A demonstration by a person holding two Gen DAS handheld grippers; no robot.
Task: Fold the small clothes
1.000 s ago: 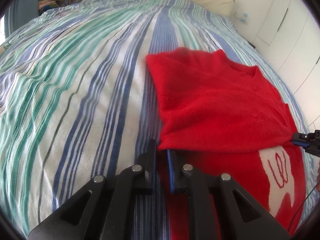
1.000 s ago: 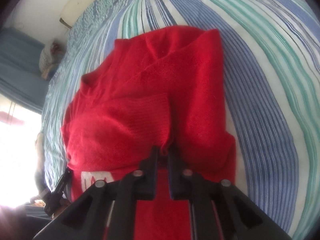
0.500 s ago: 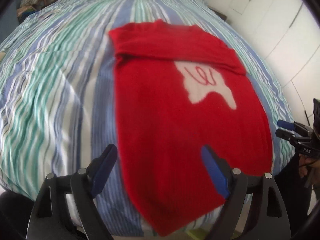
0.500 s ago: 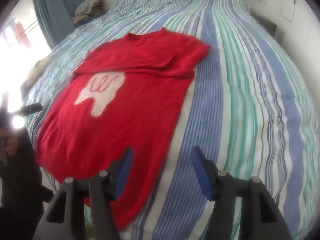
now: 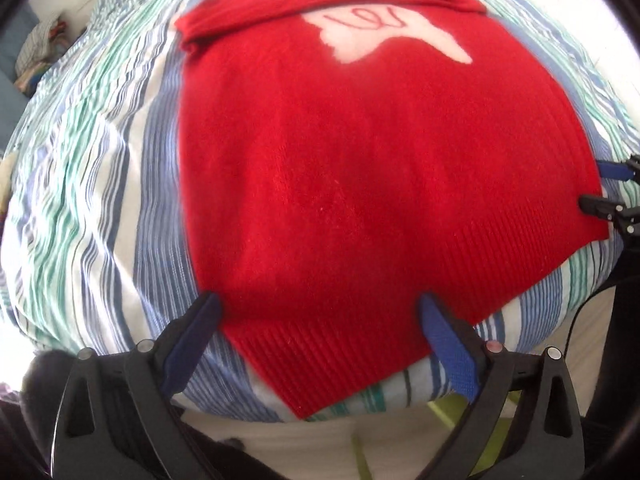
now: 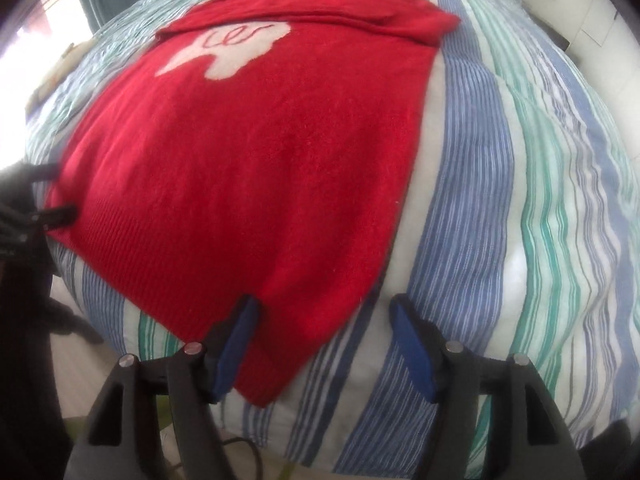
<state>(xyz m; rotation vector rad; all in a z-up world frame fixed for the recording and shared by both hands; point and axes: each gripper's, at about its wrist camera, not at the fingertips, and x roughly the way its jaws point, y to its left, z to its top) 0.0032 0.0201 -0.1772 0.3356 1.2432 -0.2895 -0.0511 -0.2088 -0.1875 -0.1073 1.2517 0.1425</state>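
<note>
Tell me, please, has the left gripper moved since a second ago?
Yes. The left gripper has pulled back from the sweater's folded top to its hem at the bed's near edge, jaws opening.

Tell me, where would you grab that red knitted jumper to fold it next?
Probably by the two corners of the ribbed hem of the red knitted jumper, coming from the bed's near edge. The jumper lies flat on the striped bedcover, sleeves already folded across the top, and each opening claw, left claw and right claw, sits over one corner.

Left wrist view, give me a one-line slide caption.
Left gripper opening above the hem of a red sweater laid flat on a striped bed cover.
</note>
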